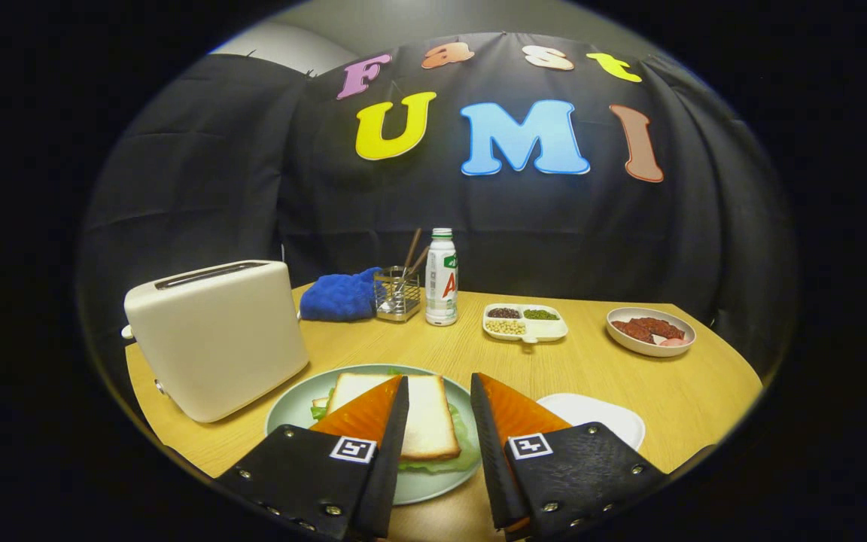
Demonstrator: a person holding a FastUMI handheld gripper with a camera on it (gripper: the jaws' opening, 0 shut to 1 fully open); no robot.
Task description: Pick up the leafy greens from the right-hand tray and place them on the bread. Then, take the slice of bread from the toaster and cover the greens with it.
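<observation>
The jaws (439,391) stood wide apart, holding nothing, above the green plate (290,406). The bread slice (426,421) lay there over the leafy greens (462,444), right of the toaster (215,335).

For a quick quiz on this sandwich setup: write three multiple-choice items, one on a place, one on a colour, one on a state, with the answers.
1. Where is the bread slice?
A. in the toaster slot
B. on the leafy greens on the plate
C. in the bowl

2. What colour is the mitt?
A. blue
B. red
C. white

3. How is the gripper?
A. shut on the bread
B. shut on the bottle
C. open, holding nothing

Answers: 1 B, green leaf edges stick out under the slice; 2 A, it lies blue behind the toaster; 3 C, the fingers stand apart above the plate.
</observation>
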